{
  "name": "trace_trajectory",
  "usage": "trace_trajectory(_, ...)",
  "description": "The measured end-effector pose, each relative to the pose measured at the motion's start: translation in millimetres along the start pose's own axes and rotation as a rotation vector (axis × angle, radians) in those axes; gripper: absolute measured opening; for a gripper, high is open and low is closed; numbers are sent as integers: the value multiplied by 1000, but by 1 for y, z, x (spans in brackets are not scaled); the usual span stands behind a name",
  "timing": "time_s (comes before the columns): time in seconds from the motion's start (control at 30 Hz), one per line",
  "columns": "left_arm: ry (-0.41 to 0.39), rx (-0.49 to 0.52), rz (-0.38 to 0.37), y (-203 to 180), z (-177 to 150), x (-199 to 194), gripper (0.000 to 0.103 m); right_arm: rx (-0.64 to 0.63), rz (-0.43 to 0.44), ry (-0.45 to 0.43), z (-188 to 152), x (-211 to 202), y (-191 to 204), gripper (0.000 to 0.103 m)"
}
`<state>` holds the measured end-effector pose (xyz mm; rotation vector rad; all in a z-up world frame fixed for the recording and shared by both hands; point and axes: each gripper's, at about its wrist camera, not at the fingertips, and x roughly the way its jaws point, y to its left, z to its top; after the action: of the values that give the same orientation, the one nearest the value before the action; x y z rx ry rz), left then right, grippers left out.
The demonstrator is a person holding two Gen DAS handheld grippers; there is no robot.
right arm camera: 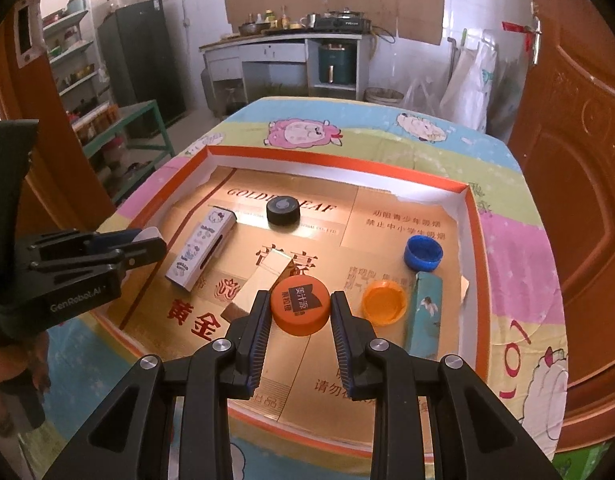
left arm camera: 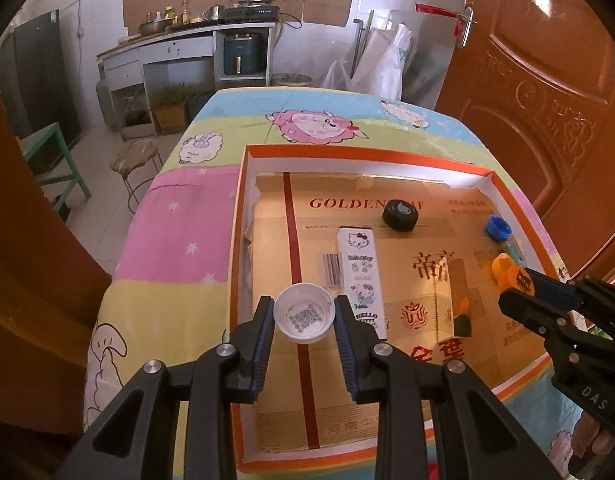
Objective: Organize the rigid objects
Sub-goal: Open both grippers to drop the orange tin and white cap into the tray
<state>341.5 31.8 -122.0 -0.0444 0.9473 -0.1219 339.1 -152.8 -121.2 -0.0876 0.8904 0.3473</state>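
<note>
- Two caps are held at once, one per gripper, both over the orange-rimmed tray (left arm camera: 371,156) lined with flattened gold cardboard.
- Left wrist view: left gripper (left arm camera: 304,314) has its fingers closed across a white bottle cap (left arm camera: 304,312), hollow side up, a printed code inside. Cap sits above the tray's near-left part, close to the Hello Kitty box (left arm camera: 361,280).
- Same view: black cap (left arm camera: 401,214) lies far centre, blue cap (left arm camera: 497,228) at the far right wall. Right gripper enters from the right edge carrying an orange cap; its fingertips are partly cut off.
- Right wrist view: right gripper (right arm camera: 301,310) has its fingers pinched on the orange cap (right arm camera: 300,304), printed top up, above the tray's near centre.
- Beside it lie an open orange cap (right arm camera: 383,302), a teal box (right arm camera: 423,312) and a gold box (right arm camera: 263,276), partly hidden behind the held cap.
- Handling, as a judgement: caps look light, stiff and smooth-walled; grip across the ribbed skirt, gently, since thin plastic may squirt out if squeezed hard.
- Hard to tell: how high either cap hangs above the cardboard; the small print is unreadable.
</note>
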Motion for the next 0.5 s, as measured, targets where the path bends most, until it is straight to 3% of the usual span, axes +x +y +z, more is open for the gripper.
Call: trace_trajectory(0.5, 8, 23, 5, -2, -8, 4, 31, -4, -9, 38, -10, 16, 2, 31)
